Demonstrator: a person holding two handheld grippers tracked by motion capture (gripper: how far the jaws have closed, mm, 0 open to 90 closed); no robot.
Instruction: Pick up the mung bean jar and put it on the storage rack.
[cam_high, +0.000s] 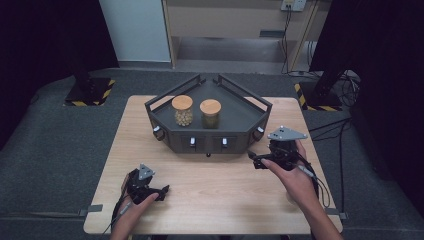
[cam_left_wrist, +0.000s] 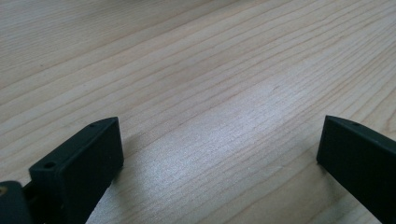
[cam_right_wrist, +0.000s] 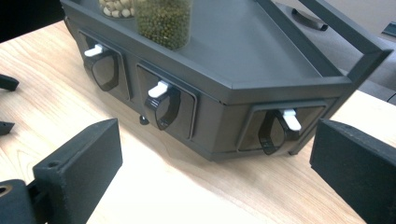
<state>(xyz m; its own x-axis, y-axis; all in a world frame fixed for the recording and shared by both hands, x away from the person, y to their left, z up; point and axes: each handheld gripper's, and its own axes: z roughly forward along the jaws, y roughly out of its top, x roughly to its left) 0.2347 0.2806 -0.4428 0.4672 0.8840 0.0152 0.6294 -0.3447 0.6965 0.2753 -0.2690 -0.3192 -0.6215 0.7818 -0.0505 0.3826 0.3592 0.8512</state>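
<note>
Three white-tipped knobs (cam_right_wrist: 159, 89) beyond right hand-held gripper (cam_right_wrist: 212, 154)

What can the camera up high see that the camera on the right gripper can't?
The high view alone takes in two whole jars with wooden lids, the person's hands, the left gripper and the floor. The right gripper view alone gives a close look at white-tipped knobs on the tray's front. Both share the dark tray, green beans and wooden table.
</note>
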